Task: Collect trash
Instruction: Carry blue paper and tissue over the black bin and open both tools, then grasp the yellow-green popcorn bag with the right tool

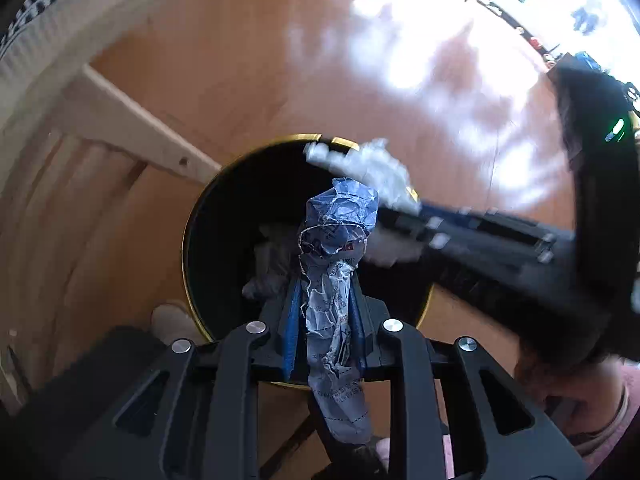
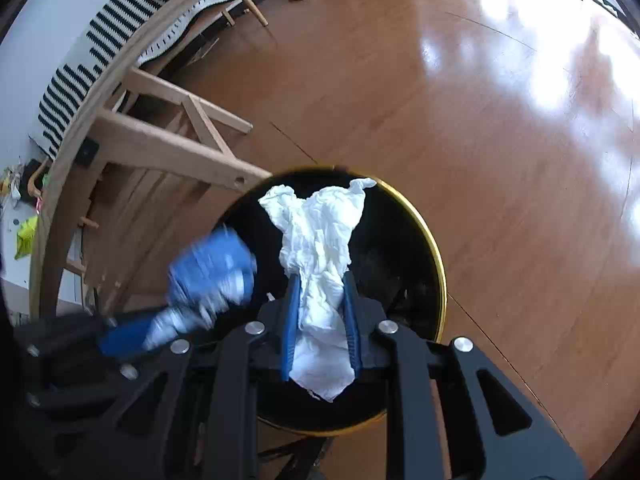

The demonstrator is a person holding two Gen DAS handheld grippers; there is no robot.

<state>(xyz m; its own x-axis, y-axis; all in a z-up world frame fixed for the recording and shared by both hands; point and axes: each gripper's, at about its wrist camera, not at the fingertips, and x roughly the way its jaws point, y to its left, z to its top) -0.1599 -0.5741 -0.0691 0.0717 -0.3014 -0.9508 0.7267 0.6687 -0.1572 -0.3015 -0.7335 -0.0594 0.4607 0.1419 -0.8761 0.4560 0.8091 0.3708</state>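
Left claw (image 1: 326,280) clenches blue wrapper (image 1: 338,236); right claw (image 2: 320,284) clenches white tissue (image 2: 320,232), over bin (image 2: 436,248).

Strong daylight was thrown from the upper right, and the floor (image 1: 420,52) was washed out by white glare in both views. Straight lines were bent by fisheye distortion, with dark corners. The right claw (image 1: 384,184) and left claw (image 2: 212,268) were smeared by motion blur.
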